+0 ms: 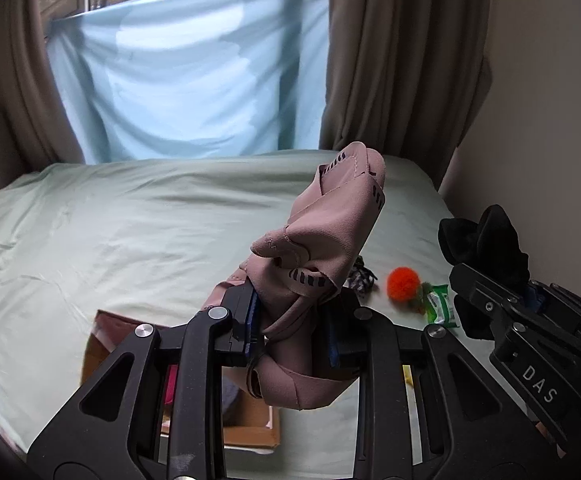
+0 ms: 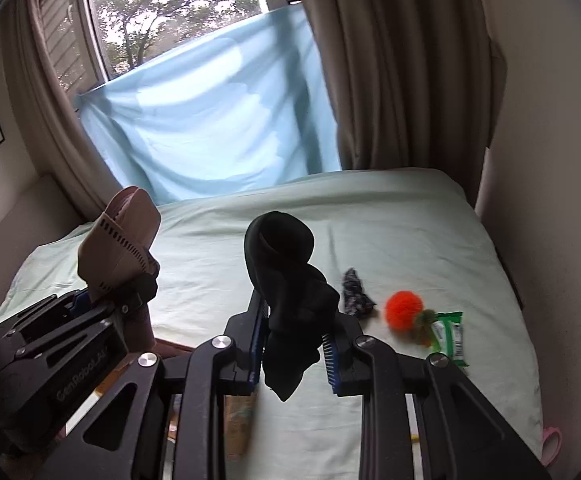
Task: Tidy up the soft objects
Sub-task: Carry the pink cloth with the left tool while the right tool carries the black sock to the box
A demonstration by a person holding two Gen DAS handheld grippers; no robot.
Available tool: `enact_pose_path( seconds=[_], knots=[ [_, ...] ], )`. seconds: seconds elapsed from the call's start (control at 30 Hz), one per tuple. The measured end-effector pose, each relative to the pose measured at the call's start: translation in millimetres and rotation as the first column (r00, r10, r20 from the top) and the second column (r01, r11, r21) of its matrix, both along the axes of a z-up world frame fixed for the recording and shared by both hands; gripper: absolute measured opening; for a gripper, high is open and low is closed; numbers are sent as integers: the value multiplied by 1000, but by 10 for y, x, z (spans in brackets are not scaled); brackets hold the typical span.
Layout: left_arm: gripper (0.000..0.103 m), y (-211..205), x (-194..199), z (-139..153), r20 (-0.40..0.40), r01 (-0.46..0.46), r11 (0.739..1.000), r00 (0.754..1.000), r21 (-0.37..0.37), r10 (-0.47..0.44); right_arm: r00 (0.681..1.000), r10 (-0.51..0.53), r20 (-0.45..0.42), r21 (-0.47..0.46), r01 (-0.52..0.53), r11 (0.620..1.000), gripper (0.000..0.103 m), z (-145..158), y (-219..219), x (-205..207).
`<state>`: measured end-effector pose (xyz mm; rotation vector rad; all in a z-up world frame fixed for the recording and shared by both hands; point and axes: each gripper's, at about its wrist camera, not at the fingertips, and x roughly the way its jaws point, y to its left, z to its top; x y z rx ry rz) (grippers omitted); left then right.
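Note:
My left gripper point(image 1: 290, 320) is shut on a dusty pink garment point(image 1: 322, 232) with dashed black trim, held bunched above the bed; it also shows in the right wrist view point(image 2: 118, 240). My right gripper point(image 2: 294, 344) is shut on a black soft cloth point(image 2: 286, 280), held up above the bed; it shows at the right of the left wrist view point(image 1: 486, 240). An open cardboard box point(image 1: 250, 428) with soft items inside sits on the bed below the left gripper. An orange pom-pom point(image 2: 404, 310) and a dark patterned cloth point(image 2: 354, 292) lie on the bed.
The bed has a pale green sheet point(image 1: 130, 232). A green snack packet point(image 2: 448, 336) lies by the pom-pom. A blue sheet point(image 2: 218, 120) hangs over the window, with brown curtains point(image 2: 390, 60) at both sides. A wall is close on the right.

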<state>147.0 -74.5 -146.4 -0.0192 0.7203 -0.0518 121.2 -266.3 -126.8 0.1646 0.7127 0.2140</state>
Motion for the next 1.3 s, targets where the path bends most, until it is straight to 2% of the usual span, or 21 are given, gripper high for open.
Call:
enact_pose_path(
  seconds=[0.17,0.3,0.53,0.73,0.97,1.1,1.3],
  knots=[
    [23,659,-143,200,-2,-29,1000,1000,2,29,999,32,6,-5,-32,999,23,113,573,-147],
    [23,1183,-203,188,-27,-37,999,999,16,38,1000,22,-20,16,-21,1000,23,61,1008,-186],
    [23,2041,-206,-147,-99,-55,998,993,17,57,995,9,-99,19,-7,1000,24,-189,1817,-227],
    [23,2596,-164,-551,-207,-34,999,978,9,35,981,-11,-192,22,15,1000,23,-503,2317,-173],
    [23,2805,-69,-1027,-342,17,999,939,-36,-28,944,-23,-329,41,39,998,23,-820,2638,-19],
    [23,2802,39,-1320,-418,24,997,907,-69,-50,915,-12,-403,27,25,999,23,-1085,2782,95],
    [23,2720,222,-1792,-518,34,997,853,-70,-66,875,-11,-484,8,18,1000,23,-1462,2877,317]
  ],
)
